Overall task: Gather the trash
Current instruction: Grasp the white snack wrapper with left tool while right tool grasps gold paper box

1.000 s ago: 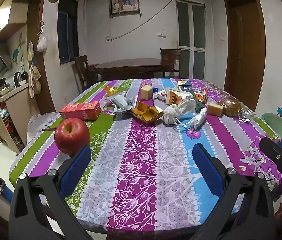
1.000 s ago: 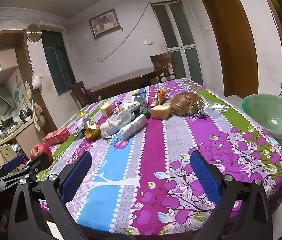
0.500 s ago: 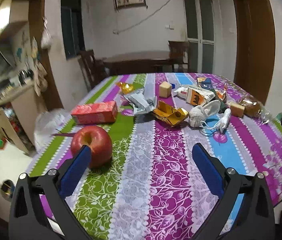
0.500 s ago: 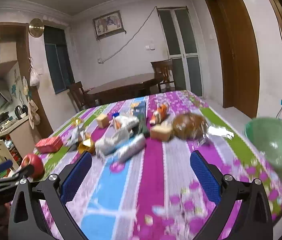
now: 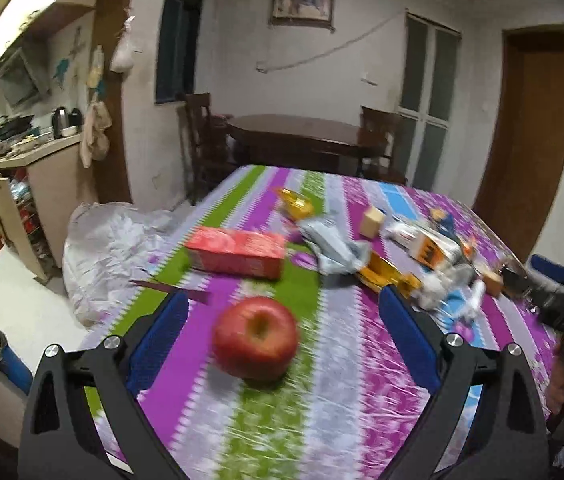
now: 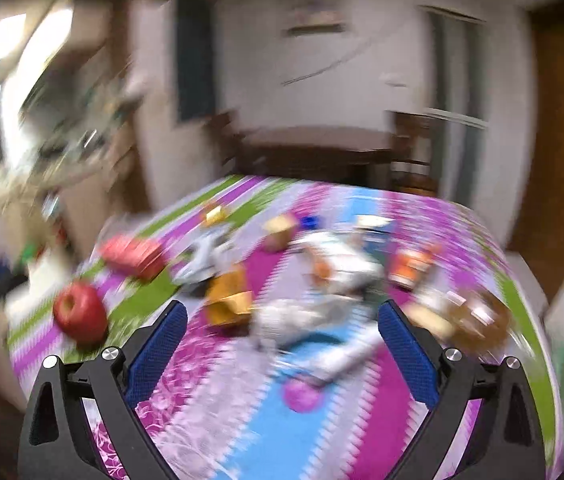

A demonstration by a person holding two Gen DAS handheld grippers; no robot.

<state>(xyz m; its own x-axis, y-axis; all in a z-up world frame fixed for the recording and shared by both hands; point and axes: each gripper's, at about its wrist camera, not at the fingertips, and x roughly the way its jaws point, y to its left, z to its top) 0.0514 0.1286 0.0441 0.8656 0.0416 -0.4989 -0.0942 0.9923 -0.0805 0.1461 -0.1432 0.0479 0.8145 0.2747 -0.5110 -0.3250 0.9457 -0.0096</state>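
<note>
Left wrist: 1 apple (image 5: 256, 338), 1 red carton (image 5: 236, 251), 1 gold wrapper (image 5: 388, 274).

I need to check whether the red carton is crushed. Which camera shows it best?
The left wrist view: the red carton lies there fairly sharp, on its side beyond the apple, and looks boxy and whole. In the right wrist view the carton is only a red smear from motion blur, so its shape cannot be judged.

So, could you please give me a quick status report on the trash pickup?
Both jaws open, empty. Left gripper lined up over apple. Trash pile untouched further back. Right view blurred.
</note>
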